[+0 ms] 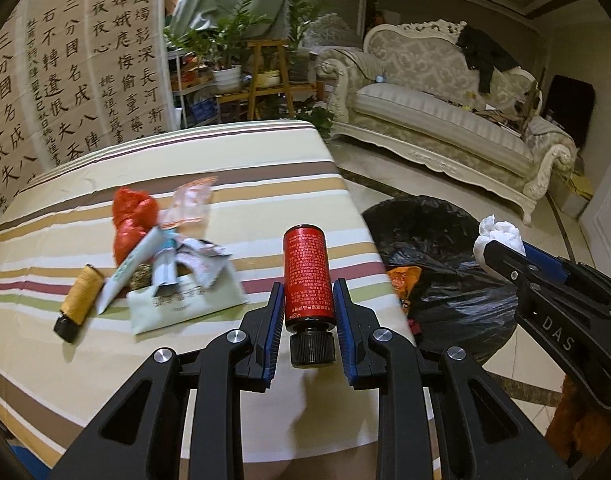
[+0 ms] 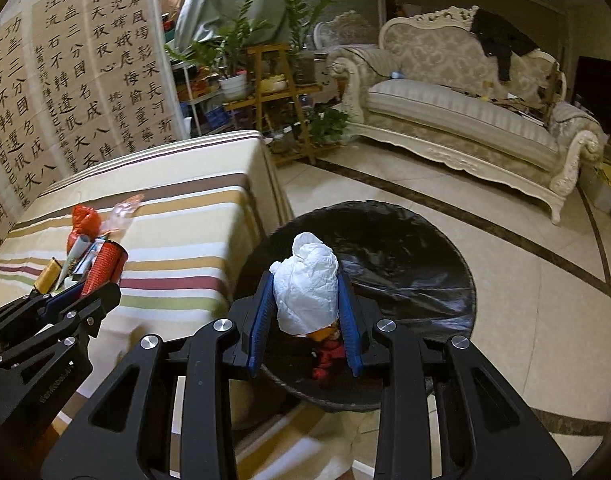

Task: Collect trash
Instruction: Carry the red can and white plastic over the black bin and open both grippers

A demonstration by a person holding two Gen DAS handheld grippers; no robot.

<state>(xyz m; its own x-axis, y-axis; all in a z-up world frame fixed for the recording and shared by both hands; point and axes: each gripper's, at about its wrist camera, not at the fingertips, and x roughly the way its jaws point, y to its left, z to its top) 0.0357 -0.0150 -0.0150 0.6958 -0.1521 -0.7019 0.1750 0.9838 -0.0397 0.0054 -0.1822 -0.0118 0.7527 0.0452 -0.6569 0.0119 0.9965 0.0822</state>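
My left gripper [image 1: 308, 286] is shut on a red bottle [image 1: 306, 276] with a black cap, held above the striped table [image 1: 265, 184] near its right edge. My right gripper [image 2: 306, 280] is shut on a crumpled white tissue [image 2: 307, 284], hanging over the open black trash bag [image 2: 405, 256] on the floor. The same tissue [image 1: 499, 236] and right gripper [image 1: 501, 254] show at the right of the left wrist view, beside the bag [image 1: 437, 248]. Orange and red scraps [image 2: 327, 346] lie inside the bag.
On the table lie a red plastic bag [image 1: 132, 220], a clear wrapper [image 1: 191, 202], a yellow bottle [image 1: 79, 300], a tube [image 1: 135, 266] and paper packets [image 1: 185, 300]. A pale sofa [image 1: 445, 120] and plant shelves [image 1: 265, 76] stand beyond on the tiled floor [image 2: 545, 300].
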